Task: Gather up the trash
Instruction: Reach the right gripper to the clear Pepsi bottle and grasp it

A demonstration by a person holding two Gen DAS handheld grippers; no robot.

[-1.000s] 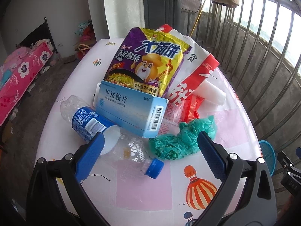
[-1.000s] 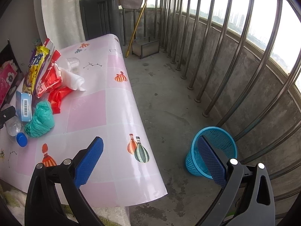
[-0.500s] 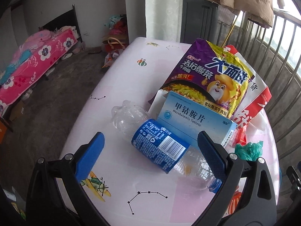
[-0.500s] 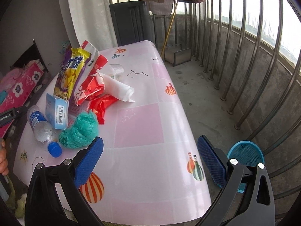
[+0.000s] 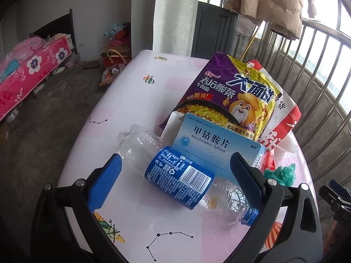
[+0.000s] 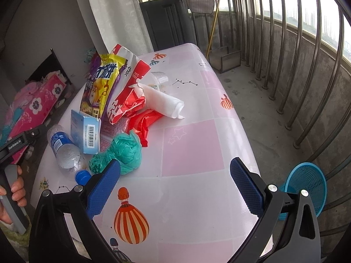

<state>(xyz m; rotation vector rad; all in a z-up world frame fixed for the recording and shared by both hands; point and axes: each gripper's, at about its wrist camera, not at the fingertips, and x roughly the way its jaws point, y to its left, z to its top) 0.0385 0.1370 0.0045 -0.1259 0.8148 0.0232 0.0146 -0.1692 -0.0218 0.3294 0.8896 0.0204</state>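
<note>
Lining up the wide-open, empty left gripper (image 5: 175,175) around the plastic bottle (image 5: 186,177) lying at centre frame; needing to drop and close next. Hovering the right gripper (image 6: 175,179), equally spread and empty, with the blue basket (image 6: 307,184) at lower right.

Pink-patterned table (image 6: 193,144) stands beside curved metal railing (image 6: 291,50); bed with pink floral cover (image 5: 26,74) against far wall; beige padded jacket (image 5: 269,2) hangs overhead; white curtain (image 5: 173,15) beside dark cabinet (image 5: 210,32).
</note>
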